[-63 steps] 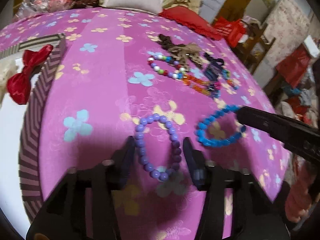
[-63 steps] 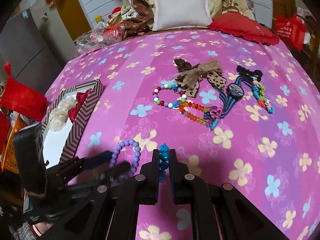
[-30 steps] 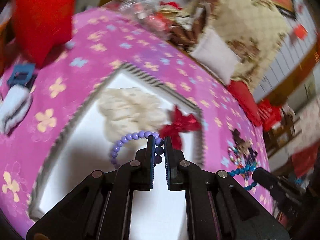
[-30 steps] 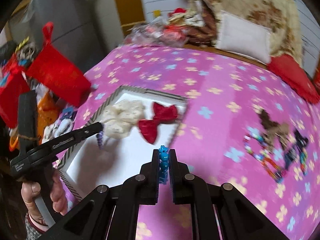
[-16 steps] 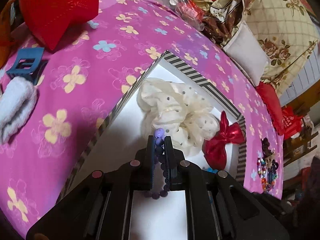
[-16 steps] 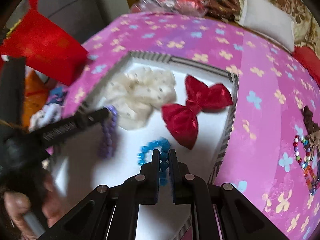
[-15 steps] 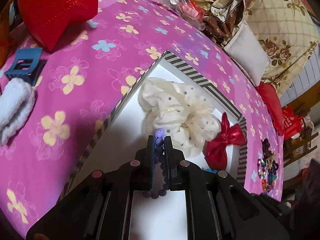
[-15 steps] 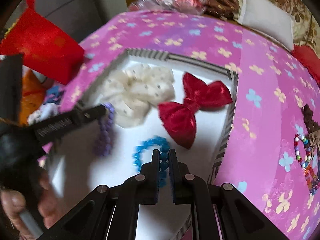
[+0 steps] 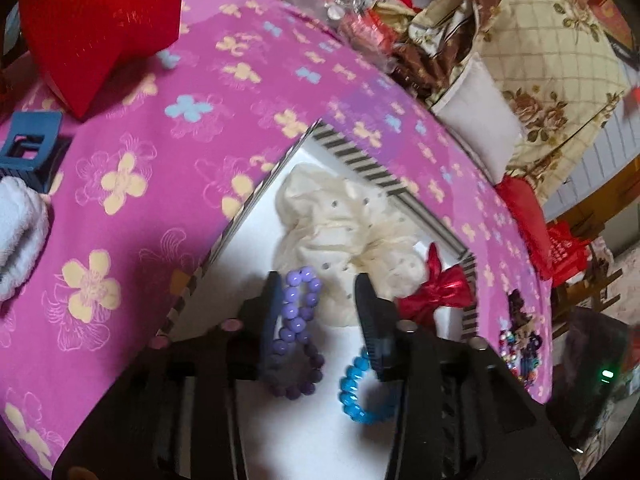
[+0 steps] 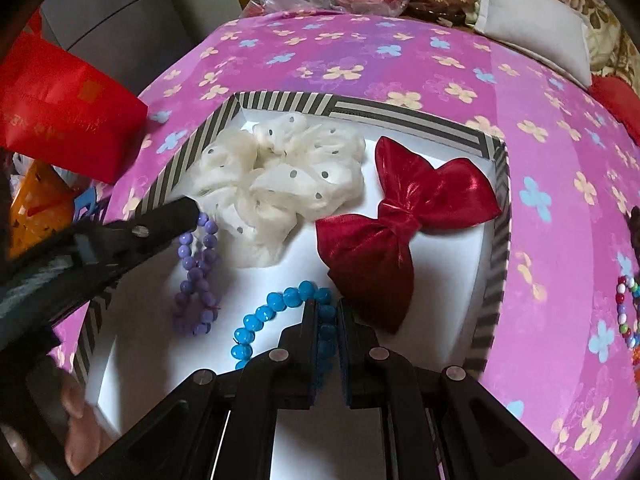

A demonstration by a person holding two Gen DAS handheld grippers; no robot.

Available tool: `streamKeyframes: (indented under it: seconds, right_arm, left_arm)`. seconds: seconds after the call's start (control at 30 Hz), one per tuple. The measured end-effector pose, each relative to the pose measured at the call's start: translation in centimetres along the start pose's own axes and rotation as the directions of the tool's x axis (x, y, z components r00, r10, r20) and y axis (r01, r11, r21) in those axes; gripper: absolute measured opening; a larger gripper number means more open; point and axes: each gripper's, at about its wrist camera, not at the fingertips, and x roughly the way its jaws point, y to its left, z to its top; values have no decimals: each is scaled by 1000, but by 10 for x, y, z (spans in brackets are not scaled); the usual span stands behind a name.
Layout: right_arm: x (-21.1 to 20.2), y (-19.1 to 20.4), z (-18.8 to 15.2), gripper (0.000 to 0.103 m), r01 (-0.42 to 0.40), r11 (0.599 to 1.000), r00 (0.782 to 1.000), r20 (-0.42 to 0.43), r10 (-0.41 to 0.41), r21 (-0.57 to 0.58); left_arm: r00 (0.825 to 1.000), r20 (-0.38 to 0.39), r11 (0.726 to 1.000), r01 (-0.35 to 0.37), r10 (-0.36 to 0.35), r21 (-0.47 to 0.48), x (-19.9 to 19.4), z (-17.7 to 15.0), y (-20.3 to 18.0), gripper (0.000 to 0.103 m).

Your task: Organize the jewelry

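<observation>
A purple bead bracelet [image 9: 298, 312] lies on the white floor of the striped-rim box [image 9: 360, 160]. It sits between the opening jaws of my left gripper [image 9: 319, 284], leaning on the left finger and not pinched. My right gripper [image 10: 327, 308] is shut on a blue bead bracelet [image 10: 264, 312], whose loop rests on the box floor beside the purple bracelet [image 10: 196, 276]. In the right wrist view my left gripper's finger [image 10: 172, 218] reaches in over the box rim [image 10: 360, 106]. The blue bracelet [image 9: 356, 384] also shows by my left gripper's right finger.
A white dotted scrunchie [image 10: 280, 176] and a red bow [image 10: 400, 220] fill the box's far half. On the pink flowered bedspread lie a red bag [image 9: 92, 20], a blue hair claw [image 9: 28, 148] and more bead jewelry [image 9: 516, 340]. A hand [image 10: 76, 432] holds the left gripper.
My left jaws have parted and the purple bracelet has dropped from their pinch onto the box floor. My right gripper has sunk closer to the box, blue bracelet still pinched.
</observation>
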Motion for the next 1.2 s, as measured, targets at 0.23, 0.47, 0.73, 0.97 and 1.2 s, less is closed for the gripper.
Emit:
streamKeyframes:
  seconds: [0.23,0.47,0.73,0.97,1.2]
  right_arm:
    - [-19,-9,-1,36,-13,999,999,41,12,29]
    - [-67,-20,-30,36,-16,1000,994,110,15,6]
    - [-121,-95,-102,37,55,995,985,160,-68,85]
    - [-154,-198,-161,37,104,956,976,158,-151,274]
    - [-176,-279,-199,37,122,892,963,165,-213,435]
  left_arm:
    - [996,75,999,41,-42,6,-23,0,-5,50]
    - [996,92,1000,-12,10,13,-33,-7,-9,50]
    - [988,140,992,-83,69,98,-48,-36,-34,50]
    - [981,178,971,-110,72,213,-60,-78,-83,51]
    - [989,146,938,-28,-24,345,-69,-132,-139,62]
